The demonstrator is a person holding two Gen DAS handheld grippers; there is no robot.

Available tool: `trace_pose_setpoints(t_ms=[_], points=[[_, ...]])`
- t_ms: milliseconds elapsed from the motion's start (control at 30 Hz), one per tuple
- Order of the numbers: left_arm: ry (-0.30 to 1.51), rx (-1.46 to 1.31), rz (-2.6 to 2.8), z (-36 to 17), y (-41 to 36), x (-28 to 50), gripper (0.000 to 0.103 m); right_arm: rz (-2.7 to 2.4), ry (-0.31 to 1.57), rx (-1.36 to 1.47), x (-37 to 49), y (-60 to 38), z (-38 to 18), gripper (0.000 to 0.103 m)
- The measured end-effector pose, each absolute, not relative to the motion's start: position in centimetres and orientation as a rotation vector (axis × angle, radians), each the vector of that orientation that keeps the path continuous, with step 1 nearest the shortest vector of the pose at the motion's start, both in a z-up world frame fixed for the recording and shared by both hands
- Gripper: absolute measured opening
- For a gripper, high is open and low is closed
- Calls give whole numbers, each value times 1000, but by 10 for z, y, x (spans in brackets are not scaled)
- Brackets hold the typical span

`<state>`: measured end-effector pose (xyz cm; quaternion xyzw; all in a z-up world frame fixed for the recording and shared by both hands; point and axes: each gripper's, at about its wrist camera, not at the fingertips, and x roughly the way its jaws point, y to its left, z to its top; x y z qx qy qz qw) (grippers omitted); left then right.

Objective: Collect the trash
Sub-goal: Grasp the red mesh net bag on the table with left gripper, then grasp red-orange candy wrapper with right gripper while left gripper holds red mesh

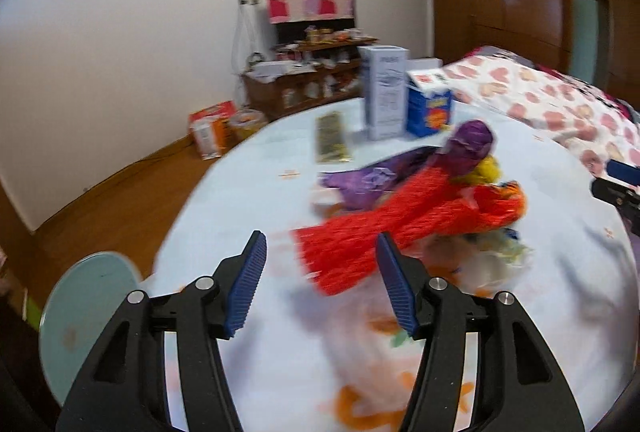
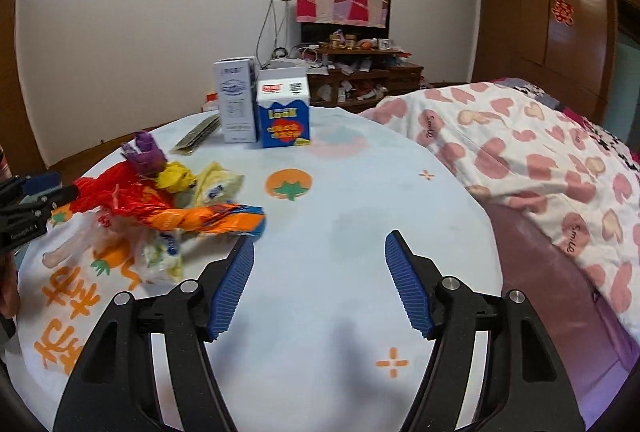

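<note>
A heap of trash lies on the round table's pale cloth (image 2: 360,192): a red crinkled wrapper (image 1: 400,228), a purple wrapper (image 1: 468,144), yellow paper (image 1: 486,168) and a clear plastic bag (image 1: 492,264). My left gripper (image 1: 321,234) is open, and the red wrapper's near end shows between its jaws without touching the pads. From the right wrist view the heap (image 2: 120,196) sits at the left, with an orange-and-blue wrapper (image 2: 216,218) nearest. My right gripper (image 2: 320,236) is open over bare cloth, to the right of that wrapper.
A tall white carton (image 2: 236,100), a blue carton (image 2: 284,116) and a flat dark packet (image 2: 198,134) stand at the table's far side. A bed with a heart-print quilt (image 2: 540,160) borders the right. A pale round stool (image 1: 84,312) is below left.
</note>
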<state>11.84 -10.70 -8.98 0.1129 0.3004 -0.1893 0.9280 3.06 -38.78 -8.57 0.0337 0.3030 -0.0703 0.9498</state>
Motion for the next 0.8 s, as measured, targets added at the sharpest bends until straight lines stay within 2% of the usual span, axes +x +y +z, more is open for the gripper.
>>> trace_pose_setpoints(t_ms=[33,100,167,367,600,800], points=[[624,239,-411,-93,-112,119,57,-143,615,73,31,-389,-86,68],[632,258,-456,-97,-120,118,39,-138,616,75,30,-388,-89,68],[636,278,-494,-100,-126,114,9,-130,620,77,33,-388,-91,68],[591,287,-524,-88,-121,100,6,-121,637,74,36,-382,-96,69],[490,230,-504,-47,-83,67,6,-139,639,81,36,-382,-94,69],[477,252,-247,-43,-47,72,6,-142,669,91,53,-376,-89,69]])
